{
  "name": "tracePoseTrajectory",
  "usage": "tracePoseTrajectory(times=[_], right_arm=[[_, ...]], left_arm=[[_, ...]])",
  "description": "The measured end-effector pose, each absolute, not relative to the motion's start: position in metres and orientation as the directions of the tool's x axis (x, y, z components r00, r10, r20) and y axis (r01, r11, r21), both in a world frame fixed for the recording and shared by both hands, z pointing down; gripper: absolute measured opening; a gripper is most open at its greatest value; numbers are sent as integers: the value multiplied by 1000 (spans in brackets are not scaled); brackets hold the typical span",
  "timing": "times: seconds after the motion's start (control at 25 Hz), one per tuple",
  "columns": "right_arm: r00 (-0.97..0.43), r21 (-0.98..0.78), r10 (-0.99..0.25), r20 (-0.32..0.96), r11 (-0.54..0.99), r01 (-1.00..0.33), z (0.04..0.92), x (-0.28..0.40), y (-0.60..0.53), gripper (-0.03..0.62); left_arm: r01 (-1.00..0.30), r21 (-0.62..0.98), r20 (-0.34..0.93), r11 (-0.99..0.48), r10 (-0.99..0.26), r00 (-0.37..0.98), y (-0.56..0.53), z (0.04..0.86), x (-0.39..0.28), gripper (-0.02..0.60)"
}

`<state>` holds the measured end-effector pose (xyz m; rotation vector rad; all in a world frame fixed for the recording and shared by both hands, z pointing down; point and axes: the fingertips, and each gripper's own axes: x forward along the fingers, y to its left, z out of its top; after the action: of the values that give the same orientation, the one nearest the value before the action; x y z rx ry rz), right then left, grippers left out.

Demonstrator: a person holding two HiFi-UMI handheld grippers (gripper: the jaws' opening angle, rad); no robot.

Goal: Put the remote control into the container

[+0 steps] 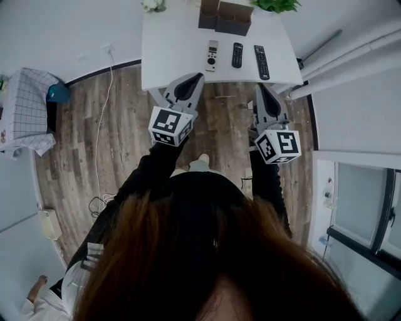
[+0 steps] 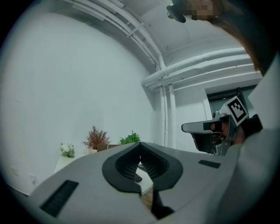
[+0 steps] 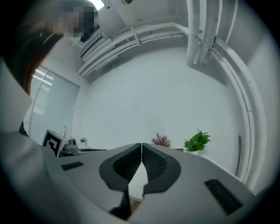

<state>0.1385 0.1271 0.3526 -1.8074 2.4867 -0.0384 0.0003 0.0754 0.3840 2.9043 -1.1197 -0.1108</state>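
Note:
Three remote controls lie side by side on the white table (image 1: 169, 44) in the head view: a silver one (image 1: 212, 55), a black one (image 1: 237, 54) and a longer black one (image 1: 260, 61). Behind them stands the brown container (image 1: 225, 15), made of open boxes. Both grippers hang over the wooden floor, short of the table's front edge. My left gripper (image 1: 200, 75) (image 2: 140, 144) points at the table with its jaws together and nothing between them. My right gripper (image 1: 259, 85) (image 3: 141, 144) is shut and empty as well. The left gripper view also catches the right gripper (image 2: 210, 127) from the side.
Potted plants (image 1: 276, 5) (image 3: 197, 141) stand at the table's back edge. A checked cloth (image 1: 25, 110) and a teal object (image 1: 57, 94) sit at the left wall. A white cable (image 1: 103, 125) runs across the floor. White pipes (image 1: 351, 59) and a glass door (image 1: 360, 207) are on the right.

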Motion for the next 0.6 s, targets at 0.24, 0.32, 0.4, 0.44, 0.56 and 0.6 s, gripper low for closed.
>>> tracePoseTrajectory(times=[0.24,0.32,0.4,0.44,0.56,0.6], right_arm=[[-339,-73,-939,-62,343,-936,351,170,95,18],[-351,-86,-935,-60,355,-931,355,175,86,18],[-364,-96,-930,-56,368,-925,358,177,78,18],[-369,-99,-928,-55,373,-922,359,178,73,18],[-384,-105,-921,-58,388,-916,360,177,59,18],[-390,-106,-919,-57,394,-913,360,176,54,18]], left_arm=[[-700,38,-59,-713,-701,711,47,382,26,9],[-712,40,-57,-701,-713,699,40,384,29,9],[-724,39,-52,-689,-725,687,34,386,29,9],[-729,38,-50,-684,-730,682,30,386,29,9],[-742,32,-45,-670,-742,668,17,386,28,9],[-745,28,-42,-667,-745,665,13,387,28,9]])
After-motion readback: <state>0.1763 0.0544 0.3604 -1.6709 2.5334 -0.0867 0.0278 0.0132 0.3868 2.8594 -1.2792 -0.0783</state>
